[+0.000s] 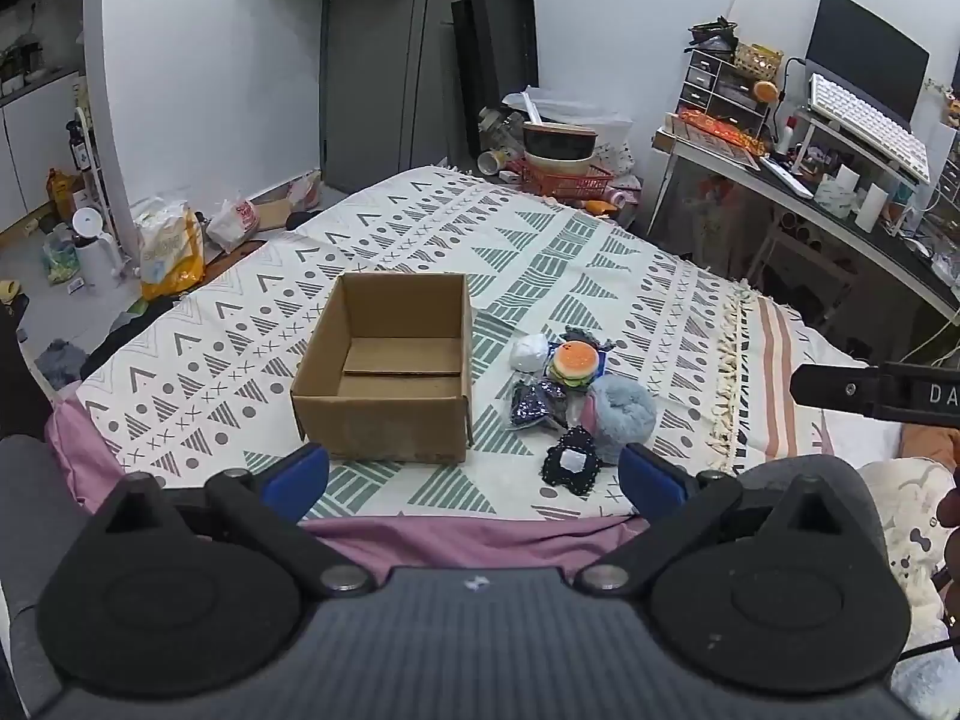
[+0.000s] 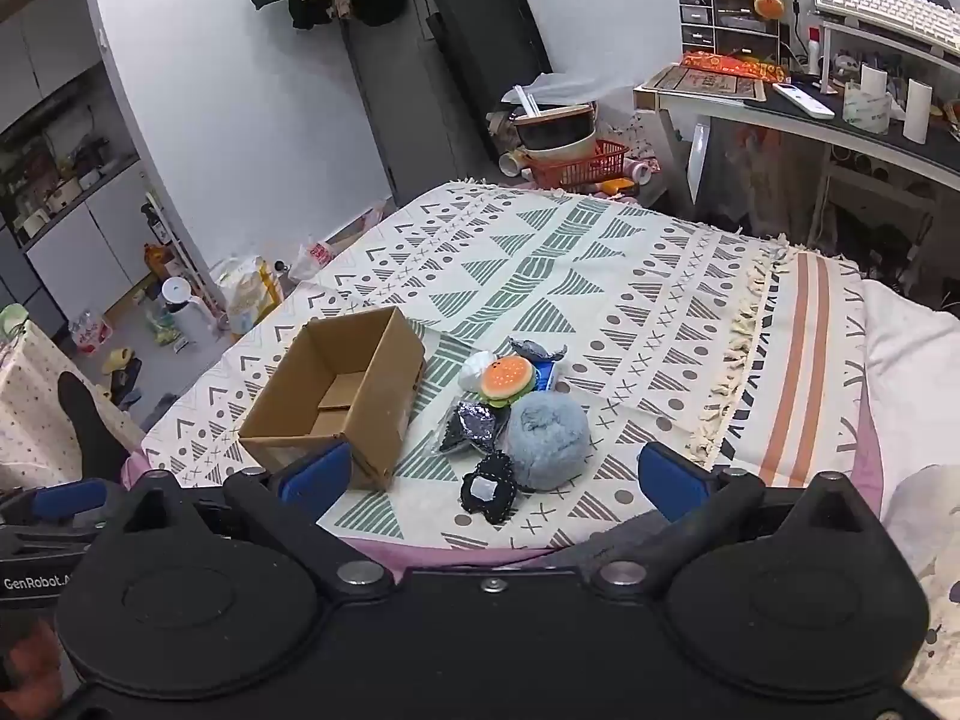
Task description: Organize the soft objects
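Corrugated brown cardboard forms the open box (image 1: 384, 366), a plain rectangular carton with its flaps folded flat inside and nothing else in it, standing on a patterned woven blanket (image 1: 600, 264) that covers the bed. Just right of the box lies a tight cluster of soft things, none touching it: a fluffy blue-grey ball (image 1: 621, 414) nearest the front, a flat black lace-edged pad with a pale centre (image 1: 571, 463) touching the ball's near side, a crinkled dark glittery packet (image 1: 534, 401) between ball and box, a small burger-shaped plush (image 1: 575, 363) behind that, and a white rounded bundle (image 1: 529, 353) beside the burger. Beyond the box the blanket runs bare and flat to its far fringe, and right of the cluster it stays clear up to a tasselled edge with orange stripes. Pink sheet shows along the bed's near edge in front of the box. The left gripper (image 1: 474, 471) hovers at that near edge with blue-padded fingers spread wide and empty; the right gripper (image 2: 492, 474) hangs likewise, wide apart, gripping nothing.
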`<state>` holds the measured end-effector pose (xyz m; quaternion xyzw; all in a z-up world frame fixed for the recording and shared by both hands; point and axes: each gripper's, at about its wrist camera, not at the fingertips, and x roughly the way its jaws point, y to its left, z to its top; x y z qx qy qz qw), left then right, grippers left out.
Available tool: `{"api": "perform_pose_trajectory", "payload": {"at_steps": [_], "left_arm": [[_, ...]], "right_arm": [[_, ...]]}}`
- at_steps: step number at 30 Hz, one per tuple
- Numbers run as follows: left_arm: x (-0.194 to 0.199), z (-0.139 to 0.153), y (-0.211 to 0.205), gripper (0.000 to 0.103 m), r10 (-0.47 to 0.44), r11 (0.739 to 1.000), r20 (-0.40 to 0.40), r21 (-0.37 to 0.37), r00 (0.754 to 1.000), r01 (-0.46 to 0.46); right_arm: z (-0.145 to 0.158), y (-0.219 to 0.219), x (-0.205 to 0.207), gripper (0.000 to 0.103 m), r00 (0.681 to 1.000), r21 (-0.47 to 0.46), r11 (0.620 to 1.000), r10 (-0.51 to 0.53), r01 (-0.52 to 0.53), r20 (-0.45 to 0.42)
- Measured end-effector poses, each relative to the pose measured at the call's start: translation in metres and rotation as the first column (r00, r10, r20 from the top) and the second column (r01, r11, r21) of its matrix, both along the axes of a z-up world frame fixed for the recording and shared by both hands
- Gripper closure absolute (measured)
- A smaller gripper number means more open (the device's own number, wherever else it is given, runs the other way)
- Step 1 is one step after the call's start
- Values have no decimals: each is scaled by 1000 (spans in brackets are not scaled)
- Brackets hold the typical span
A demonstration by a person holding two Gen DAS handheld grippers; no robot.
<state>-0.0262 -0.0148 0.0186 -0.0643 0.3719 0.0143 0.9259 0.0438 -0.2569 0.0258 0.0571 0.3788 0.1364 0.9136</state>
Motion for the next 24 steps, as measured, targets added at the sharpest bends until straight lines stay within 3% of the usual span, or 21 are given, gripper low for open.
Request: {"api": "perform_pose_trajectory", "payload": {"at_steps": [24], "left_arm": [[-5,8,-10,1,-39,999,15,-16,999,39]], "right_arm": [[9,-5,-11,0,1000,-14,1000,15,-14,6]]}}
